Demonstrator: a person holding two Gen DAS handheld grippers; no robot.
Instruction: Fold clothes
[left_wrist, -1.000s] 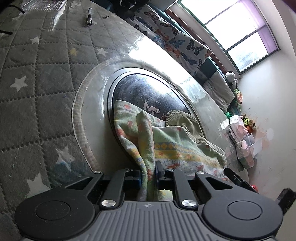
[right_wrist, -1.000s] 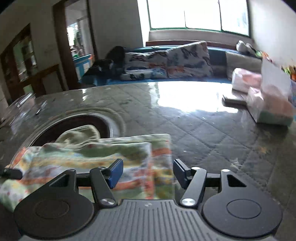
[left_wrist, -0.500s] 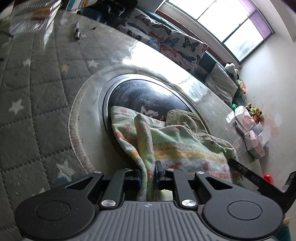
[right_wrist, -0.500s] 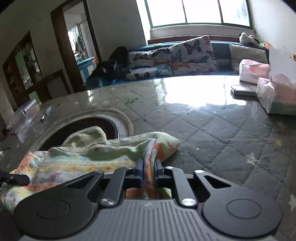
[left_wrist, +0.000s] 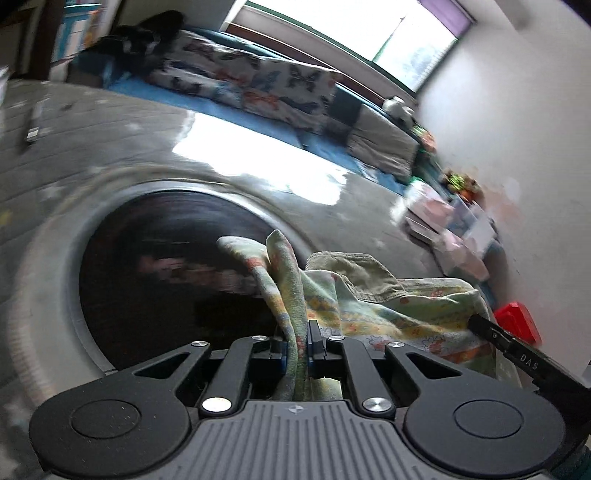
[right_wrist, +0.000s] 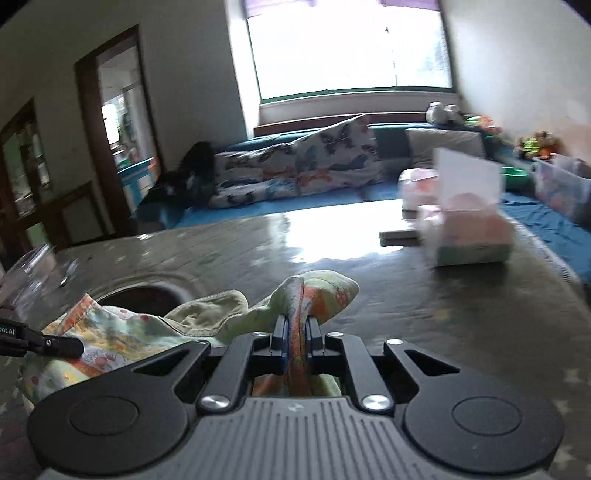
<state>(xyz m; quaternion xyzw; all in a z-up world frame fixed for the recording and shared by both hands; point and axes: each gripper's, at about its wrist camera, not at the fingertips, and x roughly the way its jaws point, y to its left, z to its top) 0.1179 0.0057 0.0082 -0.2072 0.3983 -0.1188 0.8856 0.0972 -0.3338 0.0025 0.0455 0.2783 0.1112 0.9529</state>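
A small patterned garment (left_wrist: 373, 306), pale green with orange and yellow print, hangs between both grippers above the table. My left gripper (left_wrist: 297, 341) is shut on one bunched edge of it. My right gripper (right_wrist: 295, 338) is shut on another bunched edge (right_wrist: 317, 291). An olive-green collar part (left_wrist: 354, 273) lies in the middle of the cloth. The right gripper's finger (left_wrist: 517, 354) shows at the right of the left wrist view. The left gripper's finger (right_wrist: 40, 343) shows at the left of the right wrist view.
The table has a grey quilted star cover (right_wrist: 443, 306) and a round dark inset with a metal ring (left_wrist: 155, 266). Tissue packs and boxes (right_wrist: 465, 236) stand at the right. A red object (left_wrist: 517, 321) lies near the right edge. A sofa with butterfly cushions (right_wrist: 303, 166) is behind.
The right gripper shut on the garment's edge. Both grippers then lifted the cloth off the table, and the views tilted up toward the sofa and window.
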